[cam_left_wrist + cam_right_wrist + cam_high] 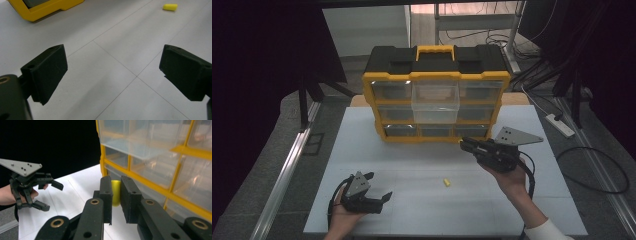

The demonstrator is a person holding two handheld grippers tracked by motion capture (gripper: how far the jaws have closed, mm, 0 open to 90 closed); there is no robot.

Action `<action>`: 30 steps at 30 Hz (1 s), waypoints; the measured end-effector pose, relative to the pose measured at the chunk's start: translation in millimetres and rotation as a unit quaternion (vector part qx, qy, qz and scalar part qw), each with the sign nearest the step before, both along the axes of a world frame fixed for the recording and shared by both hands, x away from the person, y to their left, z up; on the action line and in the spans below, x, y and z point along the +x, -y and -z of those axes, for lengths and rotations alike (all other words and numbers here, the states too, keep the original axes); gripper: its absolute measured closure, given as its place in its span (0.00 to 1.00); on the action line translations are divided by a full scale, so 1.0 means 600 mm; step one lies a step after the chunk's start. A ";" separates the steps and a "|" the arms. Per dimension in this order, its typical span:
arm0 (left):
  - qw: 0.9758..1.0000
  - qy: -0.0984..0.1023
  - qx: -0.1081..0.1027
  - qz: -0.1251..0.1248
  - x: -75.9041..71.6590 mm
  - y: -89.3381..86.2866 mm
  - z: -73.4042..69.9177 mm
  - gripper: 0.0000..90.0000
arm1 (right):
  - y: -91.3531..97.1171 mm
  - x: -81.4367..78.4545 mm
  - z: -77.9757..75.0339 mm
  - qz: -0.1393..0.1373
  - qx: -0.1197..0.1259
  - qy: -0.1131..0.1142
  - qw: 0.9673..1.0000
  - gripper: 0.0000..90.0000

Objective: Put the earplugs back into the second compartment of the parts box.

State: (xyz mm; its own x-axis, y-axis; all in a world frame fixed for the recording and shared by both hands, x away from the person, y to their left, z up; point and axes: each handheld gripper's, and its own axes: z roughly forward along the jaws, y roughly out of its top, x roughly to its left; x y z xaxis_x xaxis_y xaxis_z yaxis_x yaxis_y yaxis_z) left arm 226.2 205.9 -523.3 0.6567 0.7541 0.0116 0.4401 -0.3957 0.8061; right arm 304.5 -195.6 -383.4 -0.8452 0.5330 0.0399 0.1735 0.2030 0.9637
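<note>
The right gripper [116, 195], its jaws nearly closed on a small yellow plug [115, 192], sits just in front of the yellow drawer cabinet [435, 77]. The step looks like dropping the plug into the clear top-middle drawer [435, 99], which stands pulled out, so the hand should lift the plug above the drawer's front lip and over the open bin before it lets go. The left gripper [377, 192] rests wide open and empty near the table's [532, 200] front edge, well apart. A second yellow plug [445, 183] lies loose between the hands, and the protruding drawer front is what the climbing jaws could knock.
</note>
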 end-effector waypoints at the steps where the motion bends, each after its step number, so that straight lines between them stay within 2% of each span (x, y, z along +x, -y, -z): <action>1: 1.000 0.001 0.000 0.000 0.000 0.000 0.000 0.09 | 0.000 0.000 -0.003 0.000 0.002 0.002 1.000 0.89; 8: 1.000 0.001 -0.003 0.000 0.000 -0.003 -0.001 0.09 | -0.006 0.011 -0.039 0.012 0.041 0.012 0.999 0.89; 14: 1.000 0.002 -0.005 -0.001 0.000 -0.003 -0.001 0.09 | -0.007 0.021 -0.066 0.025 0.060 0.023 0.998 0.89; 26: 1.000 0.001 -0.003 0.001 -0.001 -0.002 -0.001 0.09 | -0.018 0.043 -0.120 0.032 0.080 0.046 0.995 0.88; 30: 1.000 0.001 -0.002 0.002 -0.001 -0.001 0.000 0.09 | -0.025 0.055 -0.135 0.033 0.082 0.045 0.995 0.88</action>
